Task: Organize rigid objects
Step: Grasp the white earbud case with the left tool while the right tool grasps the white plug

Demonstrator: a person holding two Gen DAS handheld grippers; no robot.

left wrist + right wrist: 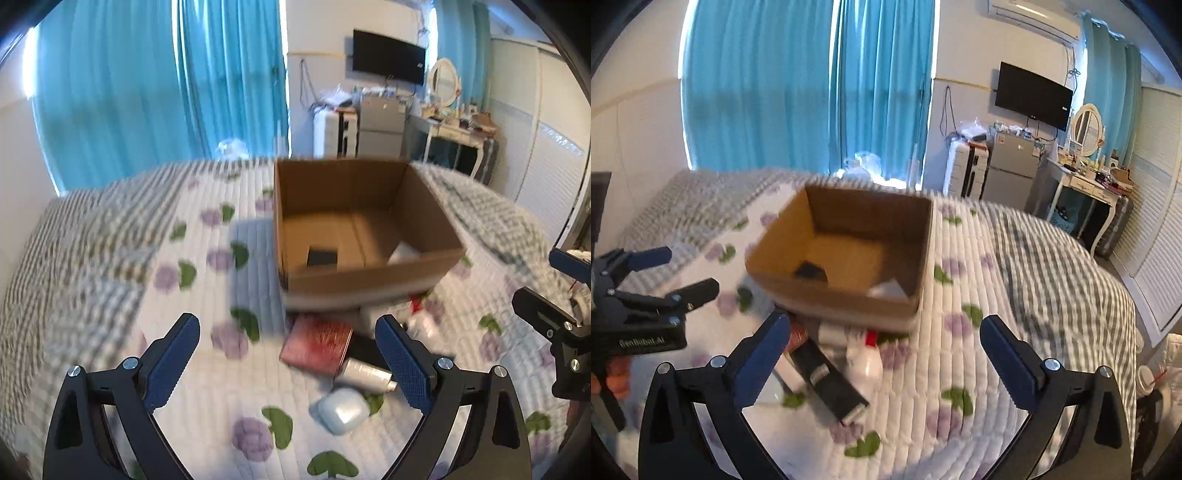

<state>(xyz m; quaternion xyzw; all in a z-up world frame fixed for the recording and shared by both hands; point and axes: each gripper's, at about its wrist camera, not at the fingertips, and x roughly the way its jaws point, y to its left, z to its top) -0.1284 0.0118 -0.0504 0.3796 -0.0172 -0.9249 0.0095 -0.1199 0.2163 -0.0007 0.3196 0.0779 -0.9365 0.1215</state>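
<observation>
Both of my hand-held grippers are released, nothing between the jaws: left hand-held gripper (pixel 288 363), right hand-held gripper (pixel 886 356).

Landmark: cardboard box (pixel 369 280) on the bed (pixel 110 295), open top. Inside it, a small black item (pixel 322 256) on the floor and something white (pixel 404 253) in the near corner.

Still loose on the quilt, all just in front of the box's near wall: red booklet-like case (pixel 316 343), silver cylinder (pixel 365 373), pale rounded case (pixel 341 410), long black box (pixel 827 376), white bottle with red cap (pixel 866 360).

Handling, my guess: all small, stiff and light. The cylinder may roll, so pinch it across the middle. The rounded case looks smooth and could slip, so take it across its flat sides. The red case lies flat, so lift it by an edge.

Views: the left wrist shows the red case, cylinder and rounded case clearly; the right wrist hides most of those but shows the black box's full length and the bottle.
</observation>
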